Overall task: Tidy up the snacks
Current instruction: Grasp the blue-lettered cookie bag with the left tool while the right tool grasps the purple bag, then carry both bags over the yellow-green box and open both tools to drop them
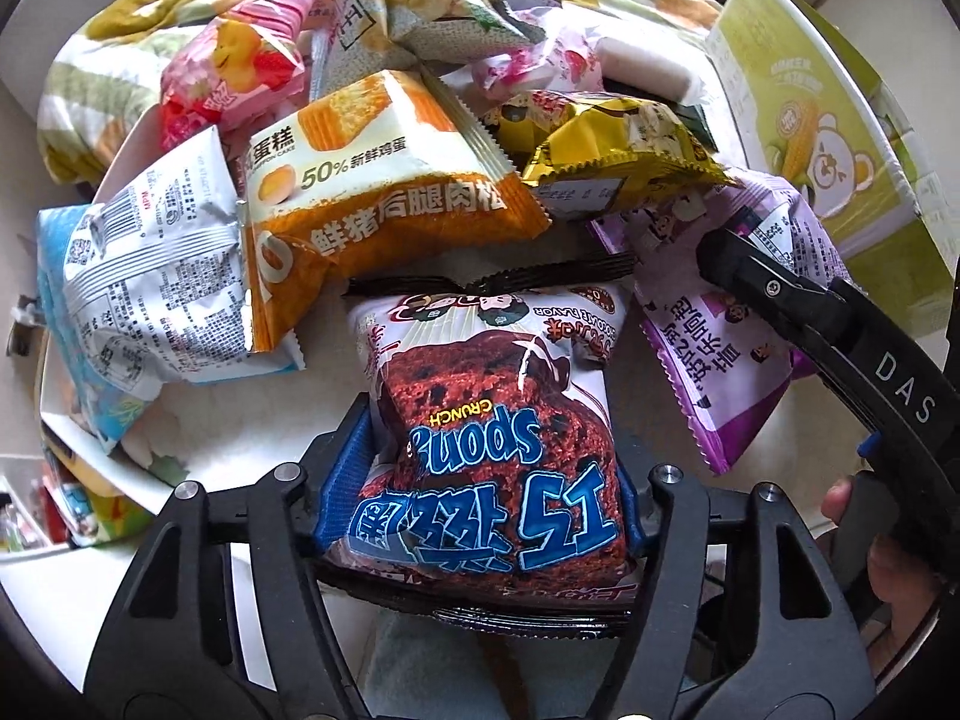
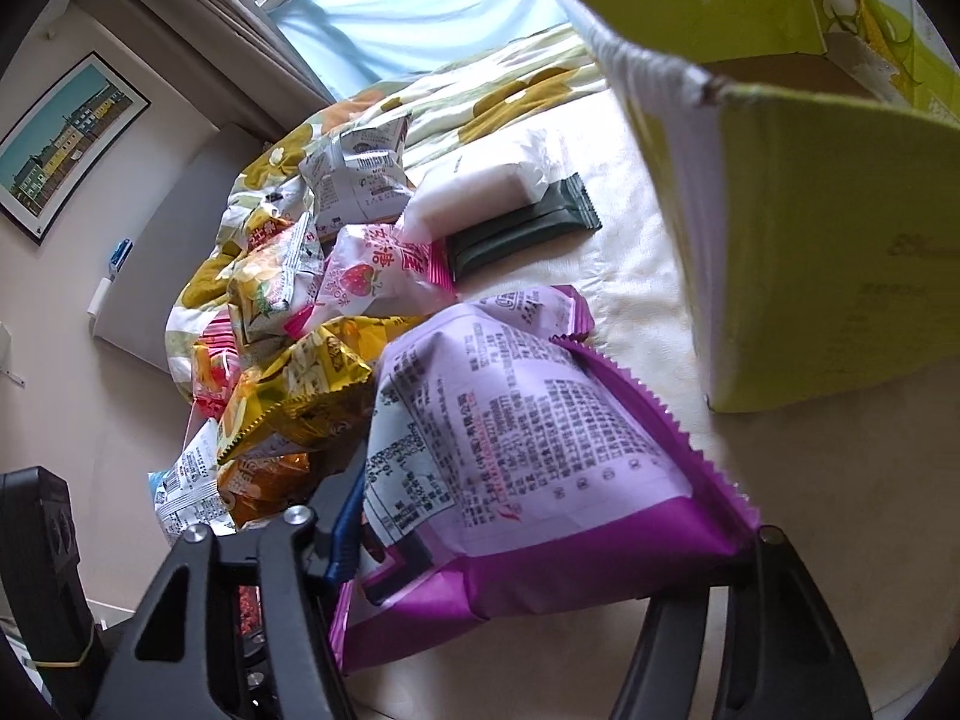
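Observation:
My left gripper (image 1: 492, 468) is shut on a chocolate sponge-cake packet (image 1: 498, 438), its blue pads pressing both sides. My right gripper (image 2: 540, 510) is shut on a purple snack packet (image 2: 528, 438), held above the cream bedcover; the same packet (image 1: 714, 324) and the right gripper's black finger (image 1: 774, 288) show in the left wrist view. A pile of snack packets lies ahead: an orange pork-floss cake packet (image 1: 384, 180), a yellow packet (image 1: 618, 162), a white-and-blue packet (image 1: 150, 282) and a pink strawberry packet (image 1: 234, 78).
A green cardboard box (image 2: 810, 228) stands open at the right, also in the left wrist view (image 1: 828, 114). A dark green bar (image 2: 522, 228) and a white packet (image 2: 486, 180) lie near it. A floral quilt (image 2: 480, 96) lies behind the pile.

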`<state>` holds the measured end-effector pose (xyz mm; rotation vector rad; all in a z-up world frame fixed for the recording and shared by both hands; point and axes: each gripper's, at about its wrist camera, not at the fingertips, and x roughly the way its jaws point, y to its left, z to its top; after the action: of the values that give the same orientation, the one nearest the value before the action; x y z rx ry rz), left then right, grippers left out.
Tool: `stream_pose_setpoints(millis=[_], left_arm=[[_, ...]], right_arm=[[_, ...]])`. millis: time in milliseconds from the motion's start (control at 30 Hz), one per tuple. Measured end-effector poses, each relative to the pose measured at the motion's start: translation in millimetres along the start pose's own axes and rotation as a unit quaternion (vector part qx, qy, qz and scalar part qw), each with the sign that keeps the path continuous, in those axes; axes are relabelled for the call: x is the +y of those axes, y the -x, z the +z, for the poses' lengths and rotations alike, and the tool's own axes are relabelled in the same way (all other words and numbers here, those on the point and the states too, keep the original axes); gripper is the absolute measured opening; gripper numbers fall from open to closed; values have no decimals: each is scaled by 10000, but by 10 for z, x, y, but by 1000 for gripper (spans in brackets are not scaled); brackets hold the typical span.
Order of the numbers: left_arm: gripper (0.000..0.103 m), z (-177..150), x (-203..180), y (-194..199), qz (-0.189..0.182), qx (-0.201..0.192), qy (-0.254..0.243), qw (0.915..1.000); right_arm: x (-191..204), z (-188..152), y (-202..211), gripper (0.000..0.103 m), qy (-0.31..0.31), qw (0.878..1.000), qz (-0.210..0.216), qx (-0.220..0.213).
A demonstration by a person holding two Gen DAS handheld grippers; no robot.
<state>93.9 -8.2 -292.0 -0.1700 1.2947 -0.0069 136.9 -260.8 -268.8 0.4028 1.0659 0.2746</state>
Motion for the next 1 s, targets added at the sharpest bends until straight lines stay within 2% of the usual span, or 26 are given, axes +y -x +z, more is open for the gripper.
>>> stream_pose_setpoints(millis=[167, 533, 633, 800, 1000], left_arm=[[62, -13, -68, 131, -83, -17, -229, 9997], [62, 38, -24, 685, -314, -251, -641, 9971], [62, -55, -23, 829, -453, -375, -788, 9952], [62, 82, -97, 1134, -680, -711, -1080, 9893], [62, 453, -435, 1458, -817, -1142, -1436, 9796]], right_arm=[[54, -78, 162, 54, 40, 9998, -133, -172], [335, -163, 592, 53, 126, 9974, -502, -498], [423, -199, 780, 53, 160, 9962, -589, -624], [521, -145, 1224, 53, 120, 9904, -787, -1126], [499, 188, 1691, 54, 53, 9839, -869, -1563]])
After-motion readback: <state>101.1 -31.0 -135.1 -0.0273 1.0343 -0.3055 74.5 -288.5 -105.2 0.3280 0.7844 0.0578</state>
